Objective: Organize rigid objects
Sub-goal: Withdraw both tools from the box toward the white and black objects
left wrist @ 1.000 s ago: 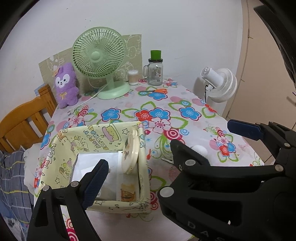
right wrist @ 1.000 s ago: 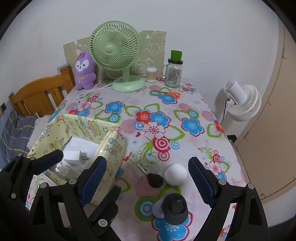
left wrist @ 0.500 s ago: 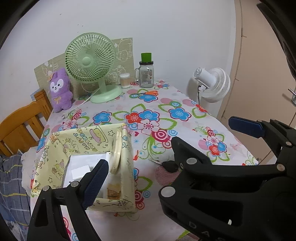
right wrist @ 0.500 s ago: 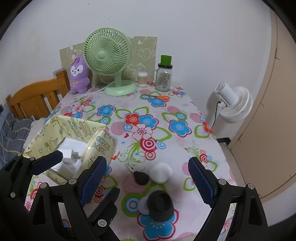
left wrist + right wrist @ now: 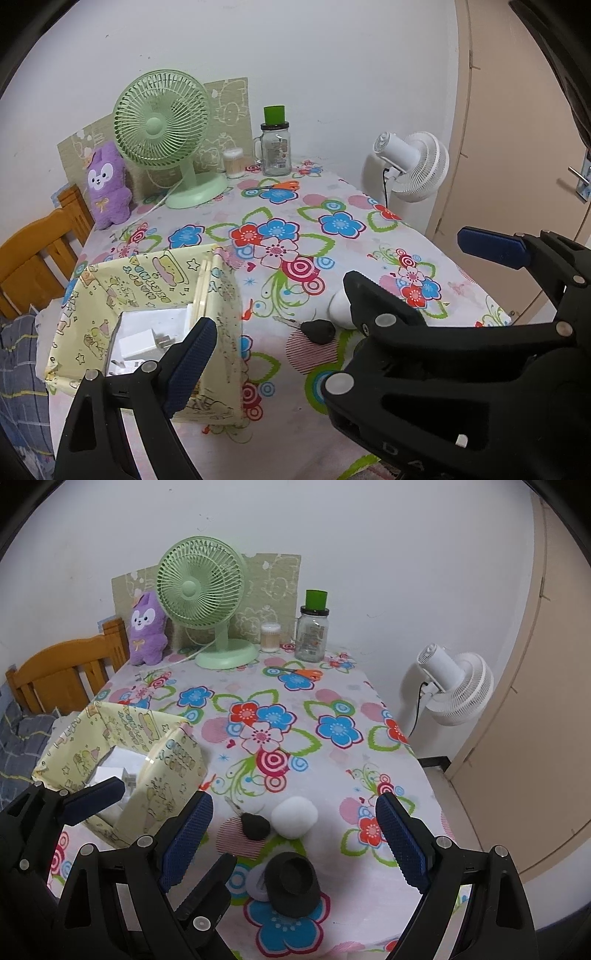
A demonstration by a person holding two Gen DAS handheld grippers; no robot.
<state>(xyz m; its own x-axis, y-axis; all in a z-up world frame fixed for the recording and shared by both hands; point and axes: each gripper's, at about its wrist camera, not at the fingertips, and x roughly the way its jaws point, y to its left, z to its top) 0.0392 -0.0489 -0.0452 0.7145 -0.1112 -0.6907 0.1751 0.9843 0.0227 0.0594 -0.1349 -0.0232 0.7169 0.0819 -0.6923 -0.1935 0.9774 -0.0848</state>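
A yellow patterned box (image 5: 147, 291) stands at the table's near left, holding a white charger plug (image 5: 140, 341) and a round cream disc (image 5: 203, 291) upright against its right wall. My left gripper (image 5: 291, 350) hovers open over the box's near right corner, with nothing between its fingers. To its right, my right gripper (image 5: 295, 805) is open above a black key fob (image 5: 255, 825), a white round object (image 5: 295, 816) and a black cylinder (image 5: 293, 884) resting on a white disc (image 5: 255, 884). The right gripper's body hides the left gripper's right finger in the left wrist view.
At the back of the floral table (image 5: 332, 701) stand a green fan (image 5: 201, 590), a purple plush (image 5: 147, 631), a swab pot (image 5: 270, 637) and a green-lidded jar (image 5: 312, 631). Orange scissors (image 5: 303, 672) lie nearby. A wooden chair (image 5: 55, 672) is left, a white floor fan (image 5: 458, 686) right.
Both grippers have drawn back together from the far wall, so the box and the small objects sit farther ahead. The jaws kept the same width.
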